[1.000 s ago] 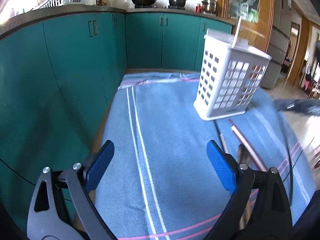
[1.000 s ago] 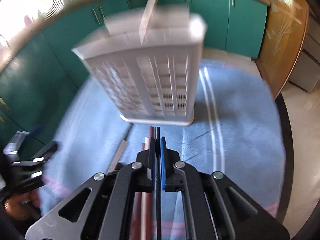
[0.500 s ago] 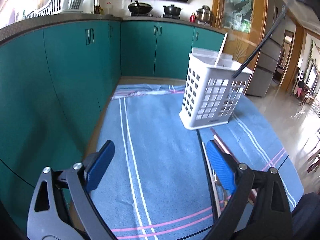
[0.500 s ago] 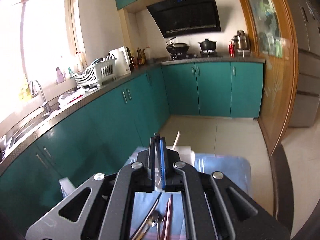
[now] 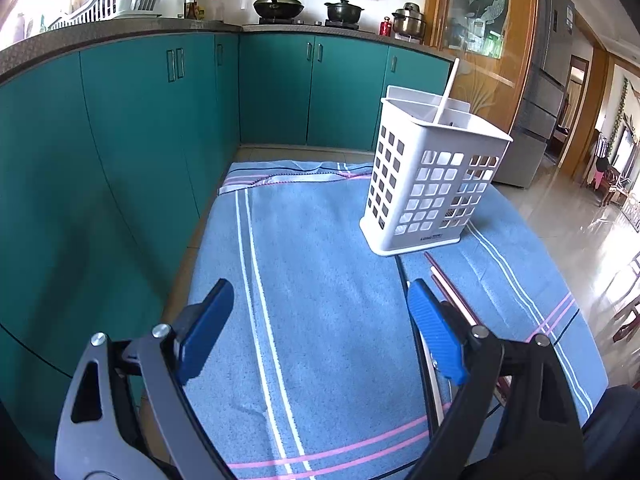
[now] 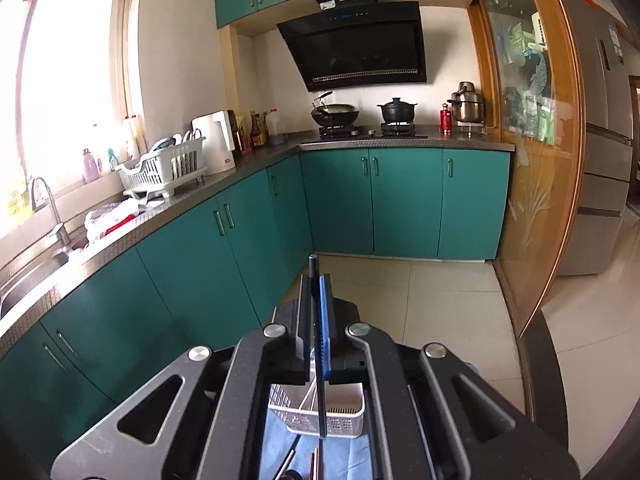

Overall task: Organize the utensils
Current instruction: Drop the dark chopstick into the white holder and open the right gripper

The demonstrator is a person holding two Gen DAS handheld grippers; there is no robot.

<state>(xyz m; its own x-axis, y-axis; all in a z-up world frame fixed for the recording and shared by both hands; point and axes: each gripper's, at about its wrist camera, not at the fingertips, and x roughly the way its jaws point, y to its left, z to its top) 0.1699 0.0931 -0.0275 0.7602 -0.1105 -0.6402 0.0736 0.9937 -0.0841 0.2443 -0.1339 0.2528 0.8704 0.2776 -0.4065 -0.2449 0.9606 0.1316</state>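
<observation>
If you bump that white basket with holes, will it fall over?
Probably, yes. The white basket stands tall on a narrow base, so a push near the top could tip it. It looks like thin, holey plastic, likely light, and the blue towel underneath may stop it sliding.

Kitchen w/ teal cabinets (image 6: 404, 200) in an L along two walls, grey countertop (image 6: 400, 142) w/ stove, black range hood (image 6: 356, 40) above, bright window (image 6: 72, 92) at left over the sink (image 6: 24, 276), pale tile floor (image 6: 448, 300), wood-frame glass door (image 6: 528, 140) at right.
</observation>
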